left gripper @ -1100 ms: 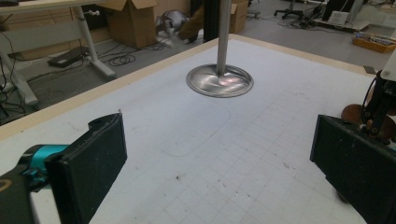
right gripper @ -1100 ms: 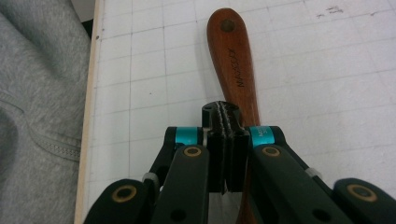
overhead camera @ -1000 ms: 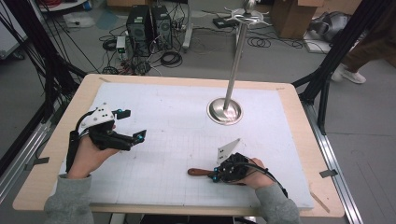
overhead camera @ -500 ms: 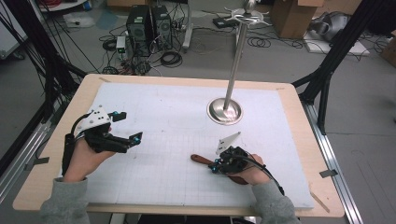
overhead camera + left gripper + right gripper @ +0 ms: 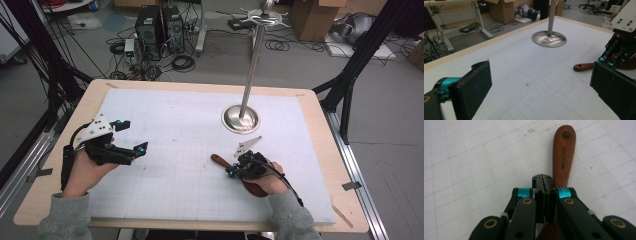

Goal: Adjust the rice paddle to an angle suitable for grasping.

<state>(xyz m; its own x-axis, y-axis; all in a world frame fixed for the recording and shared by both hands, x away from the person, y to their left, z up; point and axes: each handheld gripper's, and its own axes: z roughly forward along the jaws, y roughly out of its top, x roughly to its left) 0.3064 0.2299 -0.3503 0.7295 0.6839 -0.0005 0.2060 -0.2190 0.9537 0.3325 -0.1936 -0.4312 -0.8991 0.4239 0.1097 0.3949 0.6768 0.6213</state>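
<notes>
- The left gripper (image 5: 131,136) is held wide open and empty at the mat's nine o'clock.
- The right gripper (image 5: 544,180) is pressed closed, gripping nothing, just beside the wooden handle (image 5: 563,155) at five o'clock.

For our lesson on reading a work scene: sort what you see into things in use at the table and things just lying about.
In use:
right gripper, jaws closed over the wooden handle
left gripper, jaws open
metal stand
white mat

Lying about:
computer towers
floor cables
cardboard box
</notes>
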